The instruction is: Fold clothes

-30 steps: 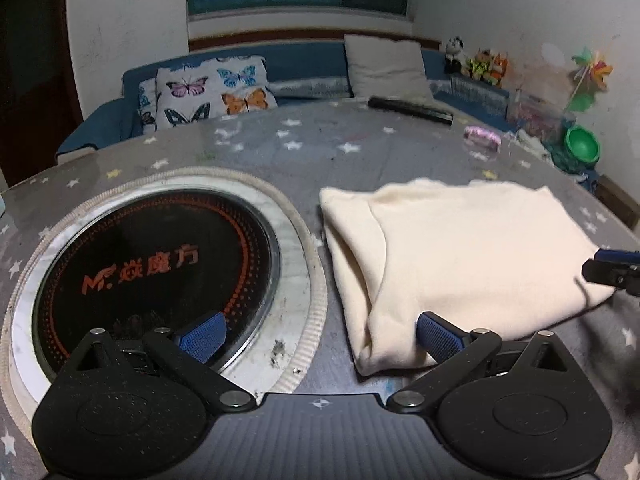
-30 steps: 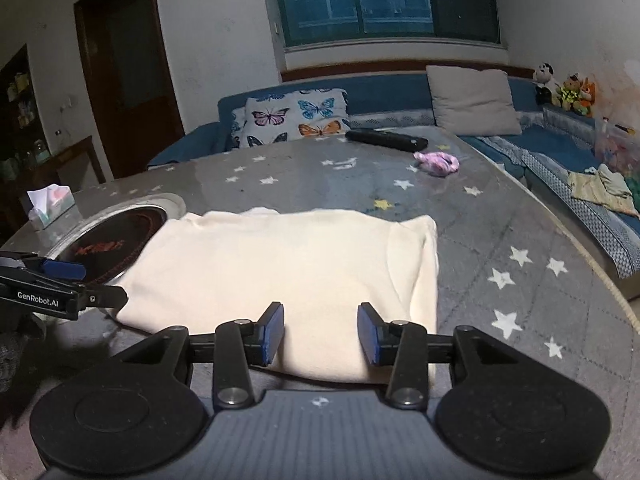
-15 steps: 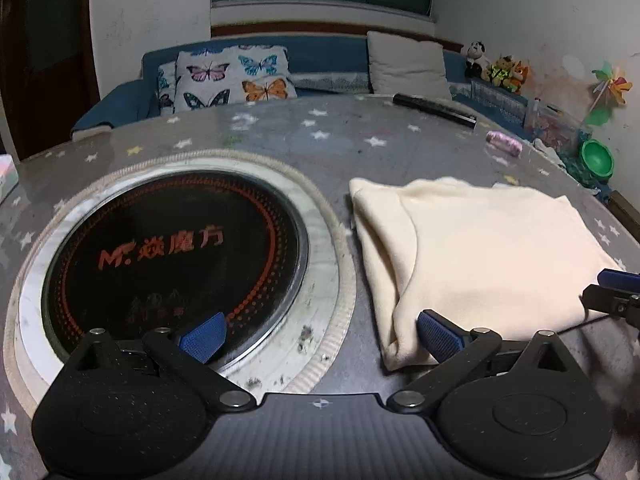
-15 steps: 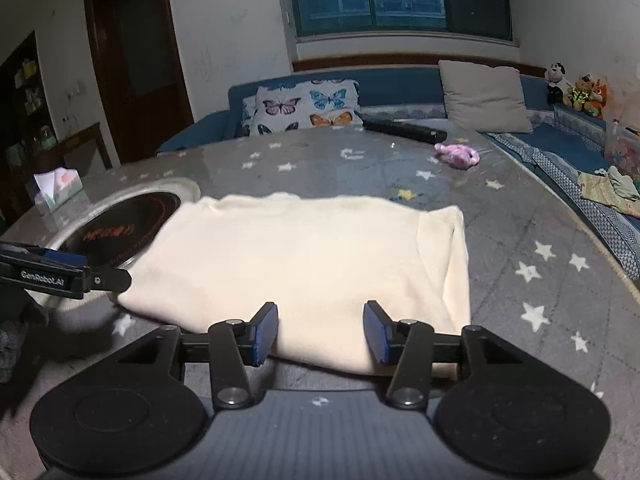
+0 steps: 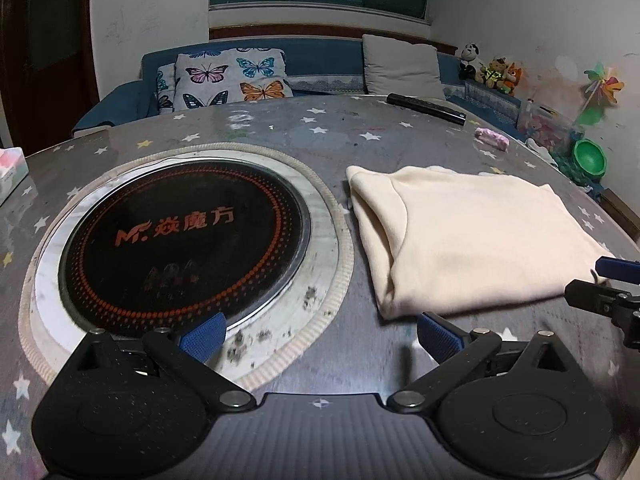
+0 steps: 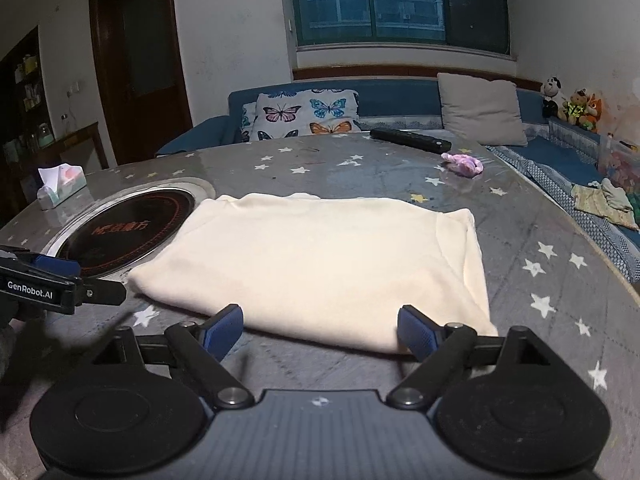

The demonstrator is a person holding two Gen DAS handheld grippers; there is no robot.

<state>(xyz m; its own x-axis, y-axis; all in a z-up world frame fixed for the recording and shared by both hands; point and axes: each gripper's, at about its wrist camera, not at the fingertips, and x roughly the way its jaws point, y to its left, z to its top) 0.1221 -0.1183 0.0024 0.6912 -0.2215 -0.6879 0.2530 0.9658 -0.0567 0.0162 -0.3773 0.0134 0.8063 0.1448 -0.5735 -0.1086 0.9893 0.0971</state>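
Observation:
A cream garment [image 5: 472, 236] lies folded flat on the star-patterned round table [image 5: 344, 136]; it also shows in the right wrist view [image 6: 320, 264]. My left gripper [image 5: 320, 338] is open and empty, just short of the garment's near left corner. My right gripper [image 6: 320, 330] is open and empty, at the garment's near edge, with its right pad touching or nearly touching the cloth. The right gripper's tip shows at the right edge of the left wrist view [image 5: 600, 292]. The left gripper shows at the left of the right wrist view [image 6: 60, 280].
A round black induction cooktop [image 5: 188, 236] is set in the table left of the garment. A black remote [image 6: 410, 140], a pink cloth scrap [image 6: 464, 164] and a tissue box [image 6: 60, 186] sit on the table. A blue sofa with cushions [image 6: 308, 114] stands behind.
Both grippers have drawn back toward the near table edge, away from the garment. The right gripper has opened wider. The garment lies still.

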